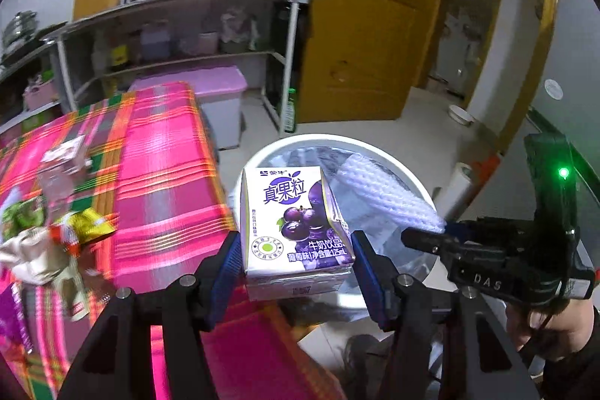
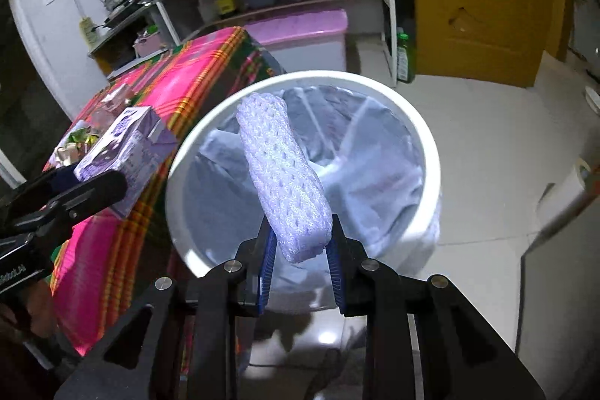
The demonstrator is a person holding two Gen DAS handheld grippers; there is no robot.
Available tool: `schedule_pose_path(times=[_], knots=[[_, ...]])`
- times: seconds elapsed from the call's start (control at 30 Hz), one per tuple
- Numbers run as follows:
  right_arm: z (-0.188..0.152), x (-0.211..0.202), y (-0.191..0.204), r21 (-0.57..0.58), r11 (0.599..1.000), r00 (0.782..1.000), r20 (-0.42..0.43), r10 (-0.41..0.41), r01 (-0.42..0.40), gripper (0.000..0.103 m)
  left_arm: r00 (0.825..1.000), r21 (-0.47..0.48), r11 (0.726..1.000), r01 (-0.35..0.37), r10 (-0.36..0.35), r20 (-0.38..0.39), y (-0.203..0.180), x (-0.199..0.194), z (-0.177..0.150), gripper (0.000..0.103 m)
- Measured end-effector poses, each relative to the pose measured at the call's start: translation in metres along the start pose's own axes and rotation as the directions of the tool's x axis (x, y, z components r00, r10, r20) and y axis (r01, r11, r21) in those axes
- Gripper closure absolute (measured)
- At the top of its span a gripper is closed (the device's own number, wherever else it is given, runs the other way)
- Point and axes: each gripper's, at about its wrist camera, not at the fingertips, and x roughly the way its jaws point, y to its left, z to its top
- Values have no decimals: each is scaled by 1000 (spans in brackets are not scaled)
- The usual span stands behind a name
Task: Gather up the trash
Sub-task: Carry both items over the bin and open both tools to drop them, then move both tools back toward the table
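My left gripper (image 1: 296,250) is shut on a small purple-and-white milk drink carton (image 1: 296,223), held at the table's edge beside the bin. The same carton (image 2: 125,152) shows at the left of the right wrist view. My right gripper (image 2: 302,244) is shut on a white foam net sleeve (image 2: 281,175), which hangs over the open mouth of the white bin (image 2: 427,152) lined with a clear bag. That foam sleeve (image 1: 390,194) and the right gripper (image 1: 423,238) appear over the bin (image 1: 285,143) in the left wrist view.
A table under a pink plaid cloth (image 1: 165,175) stands left of the bin, with crumpled wrappers (image 1: 56,242) and a clear plastic piece (image 1: 63,167) on it. Behind are metal shelves (image 1: 180,25), a pink-lidded box (image 1: 221,89), a green bottle (image 2: 405,57) and a wooden door (image 1: 371,25).
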Motion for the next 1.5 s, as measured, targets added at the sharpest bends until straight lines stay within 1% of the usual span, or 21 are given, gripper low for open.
schedule_pose_path(times=[0.07,0.17,0.3,0.4,0.5,0.77,0.93,1.17,1.27,1.47,1.5], knots=[[0,3,-4,6,1000,1000,-7,-6,6,74,1000,-1,1000,17,-17,-19,-3,11,2,45],[-3,6,-5,5,1000,1000,-22,-12,12,70,998,4,999,39,-39,-56,-5,27,3,45],[-5,7,-5,-3,1000,1000,-24,-14,14,57,992,-11,997,73,-73,-103,-5,44,5,45],[-5,7,-5,0,1000,1000,-23,-13,13,56,990,-23,996,86,-88,-107,-7,45,4,45],[-5,3,-5,6,1000,1000,-8,-14,14,56,992,-26,996,83,-85,-93,-5,42,4,45],[-5,-27,10,-11,1000,997,75,4,-3,56,998,-56,997,56,-57,-27,5,9,-2,45],[-6,-40,30,-32,999,994,104,43,-40,56,999,-72,997,40,-39,15,14,-17,-9,45],[-12,-44,68,-94,991,990,95,103,-94,56,999,-93,996,-4,9,54,30,-52,-25,45],[-13,-45,84,-122,983,985,92,149,-137,56,997,-107,994,-29,37,68,38,-67,-33,45],[-17,-40,116,-194,962,976,62,209,-194,56,989,-144,985,-96,110,95,59,-94,-49,45],[-17,-38,121,-200,959,975,53,218,-203,56,986,-154,981,-116,132,101,64,-100,-53,45]])
